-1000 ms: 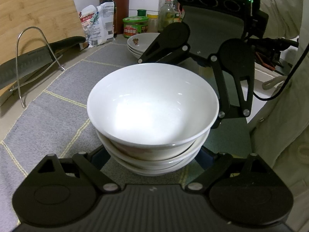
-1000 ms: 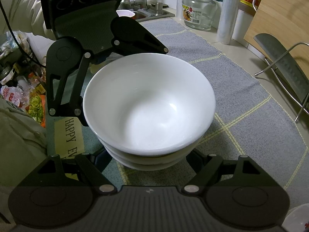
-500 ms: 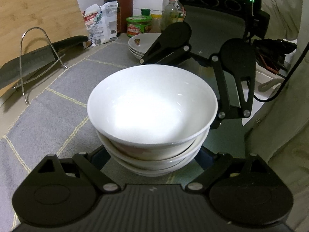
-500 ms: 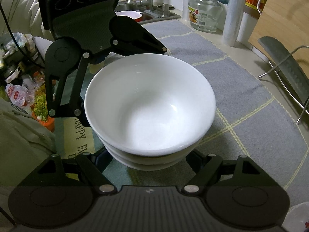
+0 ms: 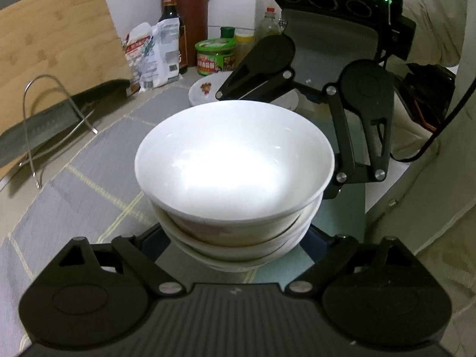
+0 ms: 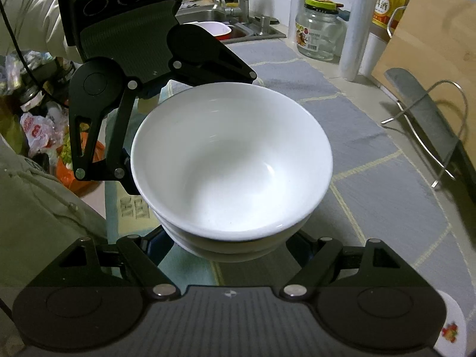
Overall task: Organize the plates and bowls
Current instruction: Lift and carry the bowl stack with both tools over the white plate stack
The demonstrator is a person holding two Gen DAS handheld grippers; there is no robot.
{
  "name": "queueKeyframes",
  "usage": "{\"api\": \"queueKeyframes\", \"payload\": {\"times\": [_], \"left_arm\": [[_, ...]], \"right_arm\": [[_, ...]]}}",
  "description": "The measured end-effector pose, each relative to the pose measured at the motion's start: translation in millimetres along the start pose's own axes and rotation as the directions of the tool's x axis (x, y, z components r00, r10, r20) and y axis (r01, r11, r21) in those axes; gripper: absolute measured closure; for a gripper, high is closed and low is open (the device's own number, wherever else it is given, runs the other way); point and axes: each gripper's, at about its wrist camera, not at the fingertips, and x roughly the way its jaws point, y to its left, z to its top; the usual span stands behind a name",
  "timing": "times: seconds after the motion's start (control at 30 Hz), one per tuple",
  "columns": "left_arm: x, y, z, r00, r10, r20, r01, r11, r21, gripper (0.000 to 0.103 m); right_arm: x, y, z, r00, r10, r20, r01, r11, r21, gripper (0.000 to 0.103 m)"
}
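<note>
Over a kitchen counter [image 5: 89,160] laid with grey matting, the left claw [image 5: 235,255] and right claw [image 6: 235,253] each clenched the stack of white bowls [image 5: 235,160] from opposite sides, a carry best kept level and evenly matched toward the plates [image 5: 205,89].

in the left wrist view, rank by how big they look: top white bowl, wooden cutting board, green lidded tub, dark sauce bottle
1. top white bowl, though it is nearest the camera, which swells it
2. wooden cutting board, partly cut off by the frame
3. dark sauce bottle and green lidded tub: alike, too close to rank
</note>
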Motion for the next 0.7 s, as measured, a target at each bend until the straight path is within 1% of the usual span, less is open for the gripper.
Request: {"api": "queueKeyframes", "payload": {"times": [0.23,0.53,0.7], "left_arm": [[25.3,-17.9,32.2,1.0,0.01,0.018,-0.011,1.0,0.018,0.011],[69.1,-28.8,77.1,0.999,-0.01,0.032,0.007,0.997,0.082,0.011],[90.6,-29.1,98.1,0.999,-0.027,0.032,0.023,0.993,0.115,0.011]], "right_arm": [[-31.1,-13.3,-28.7,1.0,-0.028,0.003,0.028,1.0,-0.013,0.018],[-66.1,-37.4,-70.6,0.996,-0.087,0.004,0.087,0.996,0.015,0.018],[-81.0,-51.4,-87.8,0.993,-0.119,0.007,0.119,0.992,0.038,0.018]]}}
